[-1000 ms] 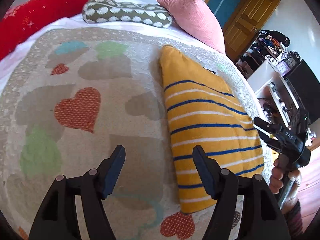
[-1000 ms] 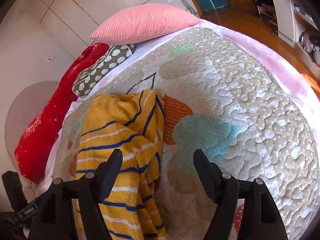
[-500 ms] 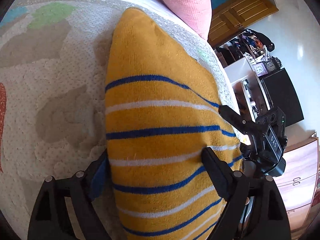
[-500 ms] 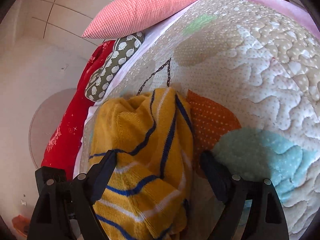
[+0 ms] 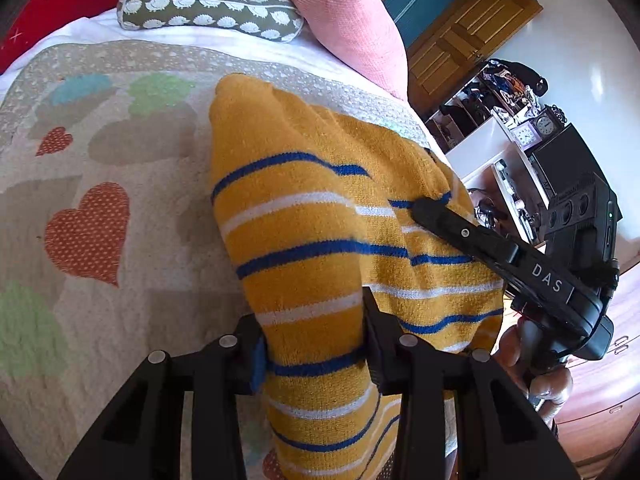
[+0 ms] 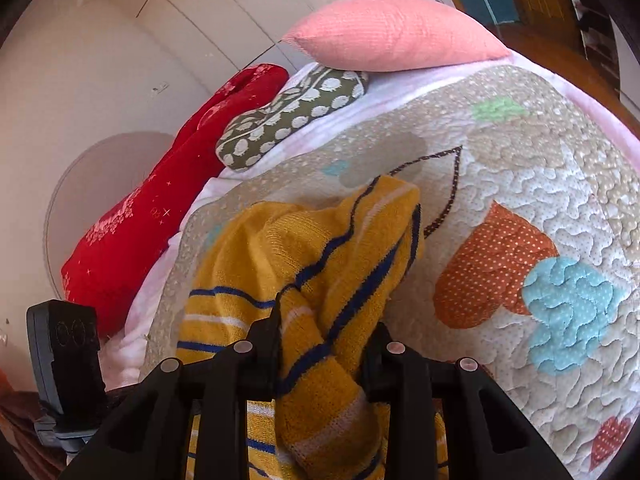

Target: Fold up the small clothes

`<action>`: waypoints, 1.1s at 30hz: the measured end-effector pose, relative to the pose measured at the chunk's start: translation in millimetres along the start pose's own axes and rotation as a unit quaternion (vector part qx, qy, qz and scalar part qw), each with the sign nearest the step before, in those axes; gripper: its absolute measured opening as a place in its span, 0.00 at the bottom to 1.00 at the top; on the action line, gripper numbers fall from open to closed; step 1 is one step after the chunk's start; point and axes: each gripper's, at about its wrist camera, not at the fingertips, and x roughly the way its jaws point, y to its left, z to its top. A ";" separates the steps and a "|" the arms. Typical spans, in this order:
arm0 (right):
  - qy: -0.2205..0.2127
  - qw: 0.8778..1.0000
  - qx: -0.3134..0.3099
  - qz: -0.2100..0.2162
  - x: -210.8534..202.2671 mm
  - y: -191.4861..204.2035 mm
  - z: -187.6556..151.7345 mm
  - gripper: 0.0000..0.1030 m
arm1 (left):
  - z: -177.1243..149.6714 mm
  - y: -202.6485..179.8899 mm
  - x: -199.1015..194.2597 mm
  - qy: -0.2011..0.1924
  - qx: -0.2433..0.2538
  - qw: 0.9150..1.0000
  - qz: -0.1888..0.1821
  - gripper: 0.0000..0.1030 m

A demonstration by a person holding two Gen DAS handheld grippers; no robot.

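Yellow knit with blue and white stripes fills the space between my fingers: the sweater [image 5: 320,240] lies bunched on the quilt [image 5: 120,208] of the bed, its near edge lifted. My left fingers [image 5: 316,354] have just been closing and now pinch a fold of it. My right fingers [image 6: 324,354] have likewise just closed, clamping another bunched fold. In the left view the right tool lies across the sweater's far side. A pink pillow [image 6: 396,34] sits at the head of the bed.
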 end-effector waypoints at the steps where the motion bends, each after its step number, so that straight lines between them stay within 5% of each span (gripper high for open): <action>1: -0.001 1.000 -0.005 0.004 -3.6 8.4 -3.1 0.30 | -4.6 3.2 -12.0 -0.009 -0.002 1.000 0.001 0.36; 7: -0.020 0.999 -0.031 0.032 -19.2 56.2 -41.1 0.29 | -41.4 24.0 -71.7 -0.061 0.001 0.998 0.029 0.36; 13: -0.031 0.996 -0.077 0.010 -15.4 98.2 -67.2 0.28 | -53.0 40.0 -93.7 -0.079 0.006 0.995 0.055 0.36; 33: -0.023 0.995 -0.092 -0.019 46.9 121.8 -26.9 0.28 | 1.7 83.1 -76.6 -0.077 0.004 0.995 0.067 0.36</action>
